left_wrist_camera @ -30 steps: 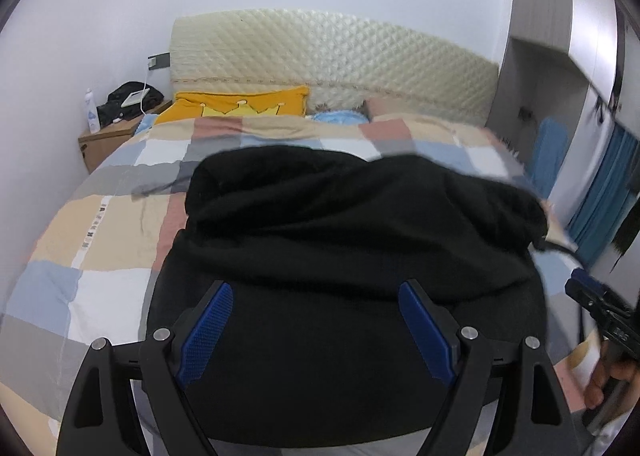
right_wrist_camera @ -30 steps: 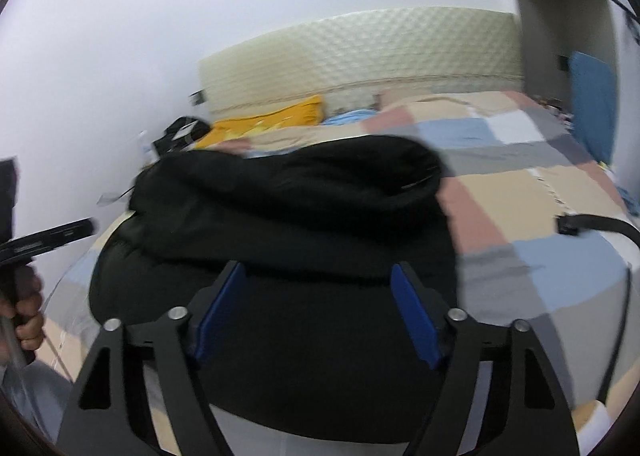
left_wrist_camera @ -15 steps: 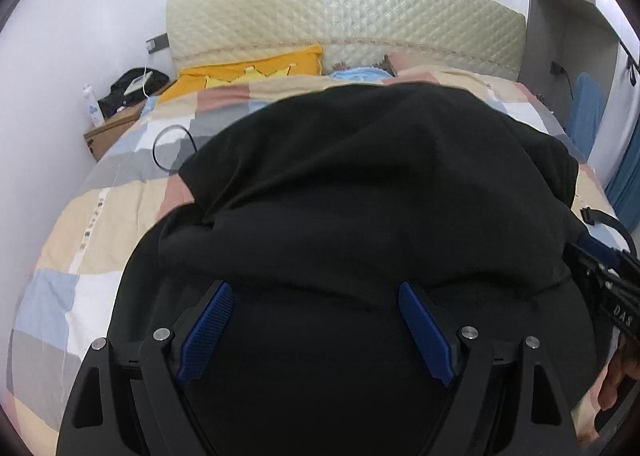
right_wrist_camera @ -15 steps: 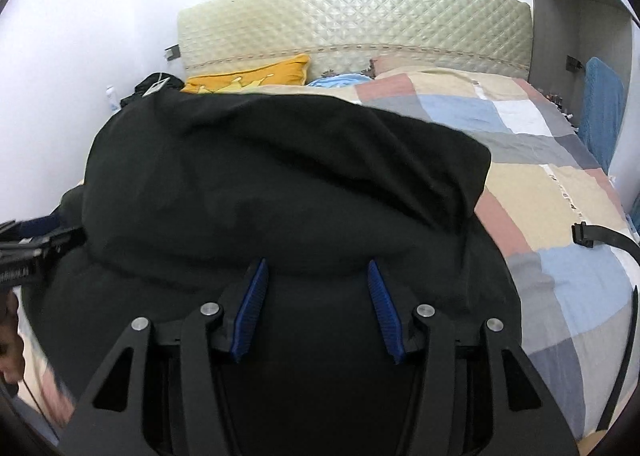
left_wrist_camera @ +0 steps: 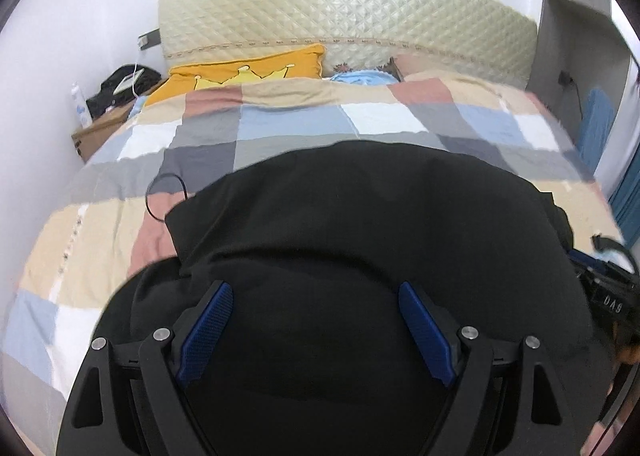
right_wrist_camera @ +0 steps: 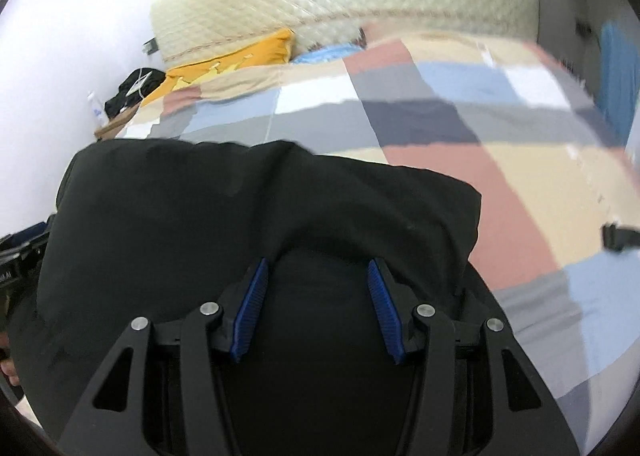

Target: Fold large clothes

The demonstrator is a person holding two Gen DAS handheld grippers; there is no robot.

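1. The bed (left_wrist_camera: 100, 232) carries a checked cover in beige, grey, pale blue, white and pink, with a quilted cream headboard (left_wrist_camera: 344, 11) at its far end
2. The black garment (left_wrist_camera: 360, 240) lies folded over on itself on the near part of the bed, its upper layer ending in a straight edge across the cover; in the right wrist view it (right_wrist_camera: 248, 215) fills the lower frame
3. A yellow pillow (left_wrist_camera: 248, 69) rests against the headboard
4. The left gripper (left_wrist_camera: 316, 316) hangs over the black cloth, jaws spread wide, nothing between them
5. The right gripper (right_wrist_camera: 316, 296) has its jaws parted, narrower than the left; whether cloth is pinched between them cannot be told
6. A thin black cord (left_wrist_camera: 160, 195) loops on the cover beside the garment's left corner
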